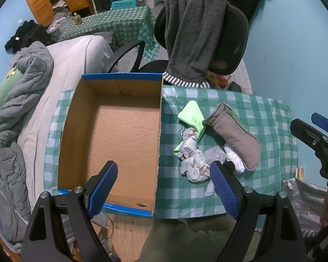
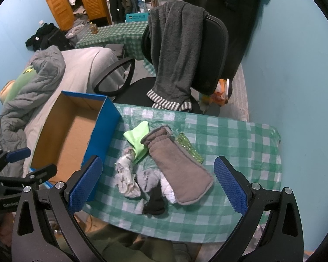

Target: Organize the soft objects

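Left wrist view: my left claw (image 1: 164, 187) gapes wide and empty over the cardboard box (image 1: 111, 187), also empty. Right wrist view: my right claw (image 2: 158, 184) spreads wide above the bench (image 2: 240, 135), where the grey mitt (image 2: 179, 166) lies on crumpled socks; it looks limp and light, so I'd pinch its gathered cuff.

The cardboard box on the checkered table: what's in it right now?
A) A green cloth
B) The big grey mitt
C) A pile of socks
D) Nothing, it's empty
D: the cardboard box shows only its bare brown floor, while the grey mitt, the green cloth and the other soft things all lie beside it on the checkered table.
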A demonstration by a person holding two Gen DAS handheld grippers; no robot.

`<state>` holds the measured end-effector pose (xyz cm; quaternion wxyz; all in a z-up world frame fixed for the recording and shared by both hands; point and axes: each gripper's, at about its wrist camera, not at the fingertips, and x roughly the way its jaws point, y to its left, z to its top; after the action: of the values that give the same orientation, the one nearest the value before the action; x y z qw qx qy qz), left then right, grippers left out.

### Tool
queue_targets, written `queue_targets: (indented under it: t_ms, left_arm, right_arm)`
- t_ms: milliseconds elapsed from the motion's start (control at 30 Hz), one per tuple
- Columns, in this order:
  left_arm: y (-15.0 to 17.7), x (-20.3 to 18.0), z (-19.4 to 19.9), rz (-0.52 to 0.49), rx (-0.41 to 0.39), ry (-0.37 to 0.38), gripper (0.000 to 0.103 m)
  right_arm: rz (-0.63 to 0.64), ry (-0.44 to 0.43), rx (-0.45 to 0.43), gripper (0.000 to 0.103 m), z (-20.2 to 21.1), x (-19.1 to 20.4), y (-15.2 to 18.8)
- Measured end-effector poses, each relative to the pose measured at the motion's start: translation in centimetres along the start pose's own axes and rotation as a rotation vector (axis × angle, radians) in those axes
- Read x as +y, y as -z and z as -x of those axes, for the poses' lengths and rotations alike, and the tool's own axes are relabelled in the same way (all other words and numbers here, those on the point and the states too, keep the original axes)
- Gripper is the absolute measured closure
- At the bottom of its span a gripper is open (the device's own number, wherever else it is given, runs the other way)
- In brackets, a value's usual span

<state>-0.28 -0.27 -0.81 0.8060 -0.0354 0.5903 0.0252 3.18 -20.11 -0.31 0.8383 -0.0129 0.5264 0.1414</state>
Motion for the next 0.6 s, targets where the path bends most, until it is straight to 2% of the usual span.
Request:
queue_targets:
  t_ms: [600]
  left_arm:
    - [-0.4,-1.5,-1.3,-0.018,0.037,0.01,0.016]
  right_arm:
    - [0.005,0.003,0.007,0.002,-0.4,-0.9,-0.2]
